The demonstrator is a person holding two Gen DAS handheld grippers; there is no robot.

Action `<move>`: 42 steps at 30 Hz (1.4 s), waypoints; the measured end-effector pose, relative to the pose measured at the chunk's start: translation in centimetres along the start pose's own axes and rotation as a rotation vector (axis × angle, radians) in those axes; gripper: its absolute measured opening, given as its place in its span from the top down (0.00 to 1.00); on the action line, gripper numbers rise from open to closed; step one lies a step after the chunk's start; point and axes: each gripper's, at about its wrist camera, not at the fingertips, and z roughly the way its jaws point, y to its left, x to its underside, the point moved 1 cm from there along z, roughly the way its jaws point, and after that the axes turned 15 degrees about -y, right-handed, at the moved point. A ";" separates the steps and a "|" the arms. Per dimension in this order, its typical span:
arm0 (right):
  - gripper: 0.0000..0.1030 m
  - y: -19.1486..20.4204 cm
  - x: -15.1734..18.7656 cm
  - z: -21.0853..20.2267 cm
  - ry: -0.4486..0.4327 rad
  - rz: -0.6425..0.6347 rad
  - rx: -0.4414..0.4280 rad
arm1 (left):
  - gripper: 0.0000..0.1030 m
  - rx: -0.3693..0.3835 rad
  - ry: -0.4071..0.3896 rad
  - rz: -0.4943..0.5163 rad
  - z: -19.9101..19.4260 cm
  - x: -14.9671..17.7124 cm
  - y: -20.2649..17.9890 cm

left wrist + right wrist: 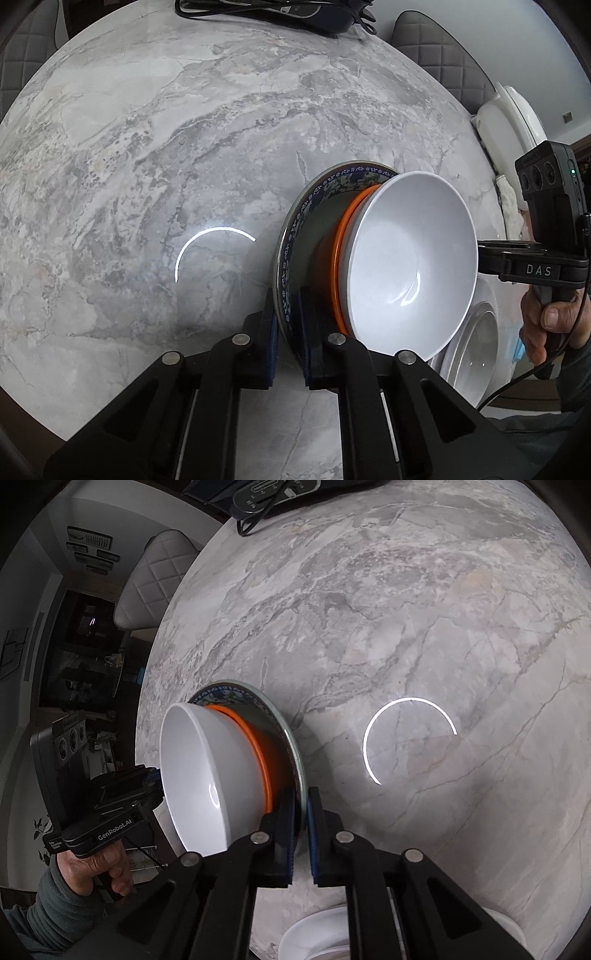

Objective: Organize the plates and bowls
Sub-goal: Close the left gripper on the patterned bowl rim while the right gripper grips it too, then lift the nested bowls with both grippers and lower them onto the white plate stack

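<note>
A blue-patterned plate point(295, 229) carries an orange bowl point(338, 258) with a white bowl point(410, 266) nested in it, over the marble table point(147, 147). My left gripper point(288, 317) is shut on the plate's near rim, blue pads on both faces. In the right wrist view my right gripper point(301, 816) is shut on the opposite rim of the same plate point(236, 692), beside the orange bowl point(273, 753) and white bowl point(195, 768). Each view shows the other gripper reaching in behind the white bowl, the right gripper point(491, 254) and the left gripper point(157, 786), with their fingertips hidden.
White plates point(476, 350) point(317, 938) lie by the table's near edge. A black device with a cable point(266, 11) sits at the far edge. Quilted chairs point(436, 48) ring the table, and a white appliance point(513, 114) stands to the right. A hand point(543, 325) holds the right gripper.
</note>
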 end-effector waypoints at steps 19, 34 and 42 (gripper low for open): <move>0.90 0.1 0.0 -5.9 -0.099 0.059 0.079 | 0.93 0.094 -0.007 0.020 -3.8 -2.1 -4.1; 0.90 -3.2 7.9 -18.9 -0.275 0.237 0.202 | 0.93 0.285 0.062 0.226 -6.0 0.9 -17.2; 0.90 -7.7 14.8 -20.8 -0.253 0.341 0.199 | 0.94 0.263 0.154 0.242 -3.8 7.4 -21.4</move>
